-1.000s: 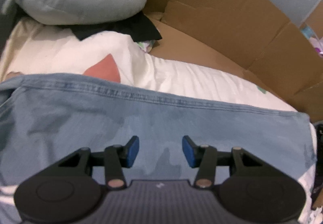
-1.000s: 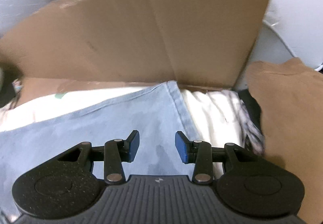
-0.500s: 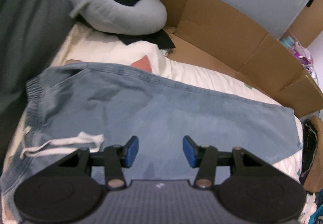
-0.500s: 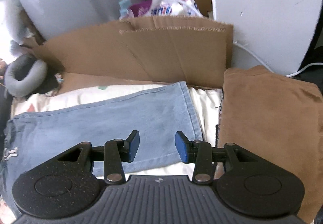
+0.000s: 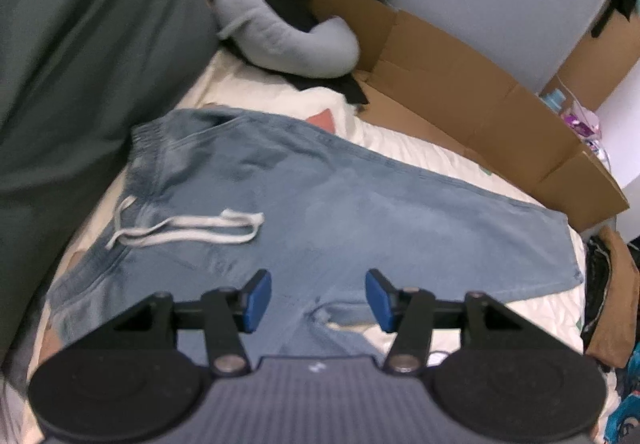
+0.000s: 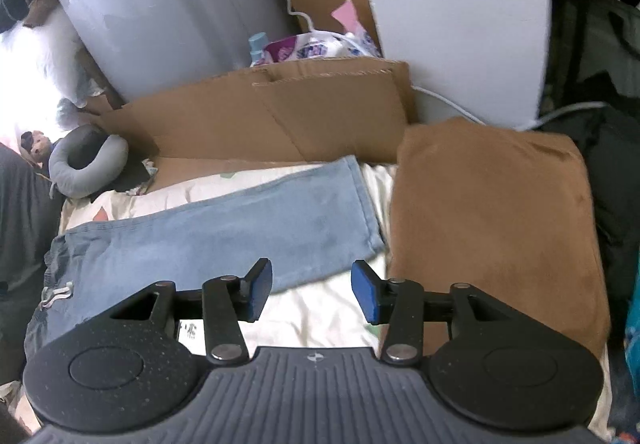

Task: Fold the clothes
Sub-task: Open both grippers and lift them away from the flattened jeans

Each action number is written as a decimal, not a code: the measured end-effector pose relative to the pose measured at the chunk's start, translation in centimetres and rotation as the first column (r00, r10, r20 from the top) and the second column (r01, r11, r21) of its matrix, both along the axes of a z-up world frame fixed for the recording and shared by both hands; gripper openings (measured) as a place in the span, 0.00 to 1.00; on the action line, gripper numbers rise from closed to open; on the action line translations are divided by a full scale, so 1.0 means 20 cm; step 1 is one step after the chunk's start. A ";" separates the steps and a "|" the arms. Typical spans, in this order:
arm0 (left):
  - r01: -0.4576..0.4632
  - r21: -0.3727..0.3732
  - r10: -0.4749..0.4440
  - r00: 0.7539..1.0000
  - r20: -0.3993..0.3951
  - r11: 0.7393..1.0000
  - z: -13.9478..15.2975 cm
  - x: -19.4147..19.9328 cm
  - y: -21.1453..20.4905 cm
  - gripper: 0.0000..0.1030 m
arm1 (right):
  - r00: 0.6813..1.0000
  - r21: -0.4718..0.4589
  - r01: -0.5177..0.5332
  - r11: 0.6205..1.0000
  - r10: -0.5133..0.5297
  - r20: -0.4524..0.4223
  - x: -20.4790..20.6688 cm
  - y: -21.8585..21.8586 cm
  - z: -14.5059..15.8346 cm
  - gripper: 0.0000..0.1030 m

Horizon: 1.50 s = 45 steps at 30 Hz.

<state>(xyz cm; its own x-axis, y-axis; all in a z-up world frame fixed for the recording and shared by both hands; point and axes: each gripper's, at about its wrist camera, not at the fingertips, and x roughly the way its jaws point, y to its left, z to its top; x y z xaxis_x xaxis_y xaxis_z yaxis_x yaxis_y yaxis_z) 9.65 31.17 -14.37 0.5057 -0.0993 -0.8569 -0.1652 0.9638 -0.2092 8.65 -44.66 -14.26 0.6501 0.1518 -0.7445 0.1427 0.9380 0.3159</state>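
Observation:
Light blue denim trousers (image 5: 320, 216) lie flat across the white bed sheet (image 5: 420, 152), waistband at the left with a white drawstring (image 5: 188, 230), leg hem at the right. They also show in the right wrist view (image 6: 240, 228). My left gripper (image 5: 318, 300) is open and empty, held above the near edge of the trousers. My right gripper (image 6: 311, 294) is open and empty, above the sheet just in front of the leg hem.
A brown folded garment (image 6: 496, 220) lies right of the trousers. Flattened cardboard (image 5: 460, 84) stands along the far side of the bed. A grey neck pillow (image 5: 288, 40) sits at the far left. A dark green cushion (image 5: 80, 64) is at the left.
Both grippers have pulled back and up from the trousers, so much more of the garment and bed is in view. Both stayed open.

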 end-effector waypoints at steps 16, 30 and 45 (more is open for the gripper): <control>-0.161 0.017 0.162 0.983 -0.085 0.987 -0.10 -0.45 0.24 0.54 | 0.989 0.042 -0.034 0.999 0.040 -0.145 -0.66 0.02 -0.46 0.50; -0.166 0.028 0.169 0.976 -0.135 0.986 -0.14 -0.50 0.16 0.54 | 0.960 0.027 -0.157 0.987 0.159 -0.232 -0.83 0.19 -0.86 0.49; -0.197 0.075 0.208 0.957 -0.201 0.978 -0.18 -0.54 0.15 0.56 | 0.926 0.081 -0.138 0.987 0.157 -0.343 -0.75 0.22 -1.12 0.48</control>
